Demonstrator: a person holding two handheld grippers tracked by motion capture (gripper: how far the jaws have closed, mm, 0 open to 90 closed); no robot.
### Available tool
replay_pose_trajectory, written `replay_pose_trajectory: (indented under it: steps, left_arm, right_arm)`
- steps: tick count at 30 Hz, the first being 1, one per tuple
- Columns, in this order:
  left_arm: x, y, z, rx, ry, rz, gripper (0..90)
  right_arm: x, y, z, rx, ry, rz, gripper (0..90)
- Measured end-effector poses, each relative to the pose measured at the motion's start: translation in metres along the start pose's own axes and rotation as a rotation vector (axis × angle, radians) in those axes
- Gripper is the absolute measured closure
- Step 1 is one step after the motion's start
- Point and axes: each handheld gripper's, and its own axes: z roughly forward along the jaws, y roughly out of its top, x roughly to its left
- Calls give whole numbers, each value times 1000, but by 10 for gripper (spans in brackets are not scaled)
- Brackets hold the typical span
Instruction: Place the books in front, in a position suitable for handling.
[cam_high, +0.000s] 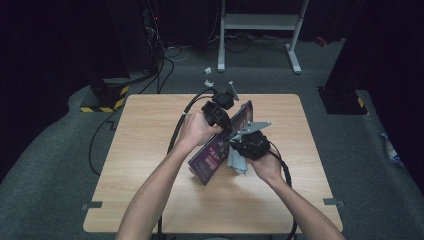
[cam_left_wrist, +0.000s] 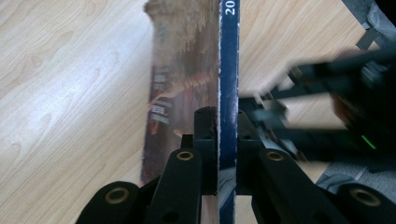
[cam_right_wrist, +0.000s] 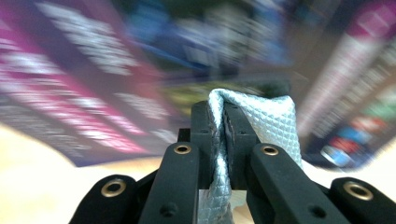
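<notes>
Here, above the middle of the wooden table (cam_high: 150, 150), the left gripper (cam_left_wrist: 227, 123) is clamping its jaws on the thin edge of a flat box (cam_high: 220, 145), which is standing tilted with its near corner resting on the tabletop. Just to its right, the right gripper (cam_right_wrist: 223, 116) is pinching a pale blue quilted cloth (cam_right_wrist: 261, 126) between its closed jaws and pressing it against the box's printed purple face, which is looking blurred in the right gripper view.

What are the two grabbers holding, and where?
The left gripper pinches the book by its edge. The right gripper pinches a fold of the light blue cloth.
</notes>
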Motion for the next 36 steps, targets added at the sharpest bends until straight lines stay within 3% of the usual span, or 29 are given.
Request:
replay_pose_trajectory:
  steps: [3, 8, 12, 15, 20, 26, 32, 36]
  left_arm:
    - [-1, -1, -1, 7, -9, 6, 834]
    - [-4, -3, -4, -3, -27, 14, 834]
    - [-8, -1, -4, -8, -45, 27, 834]
    - [-9, 1, -4, -11, -48, 22, 834]
    - [-6, 7, 1, -9, -32, 0, 834]
    - [-2, 17, 9, 22, 6, -11, 834]
    - [1, 24, 15, 17, -16, -32, 834]
    - [0, 25, 16, 22, -7, -19, 834]
  right_arm:
    - [-19, -7, 9, 20, -29, 82, 843]
    - [-48, -15, 17, 37, -74, 179, 843]
    - [-58, -21, 16, 40, -93, 212, 843]
    - [-52, -23, 15, 38, -80, 181, 843]
    - [-21, -25, 11, 19, -6, 91, 843]
    - [7, -6, -9, -28, 59, -6, 843]
    - [22, 19, -37, -105, 79, -68, 843]
    - [27, 21, -37, -102, 76, -93, 842]
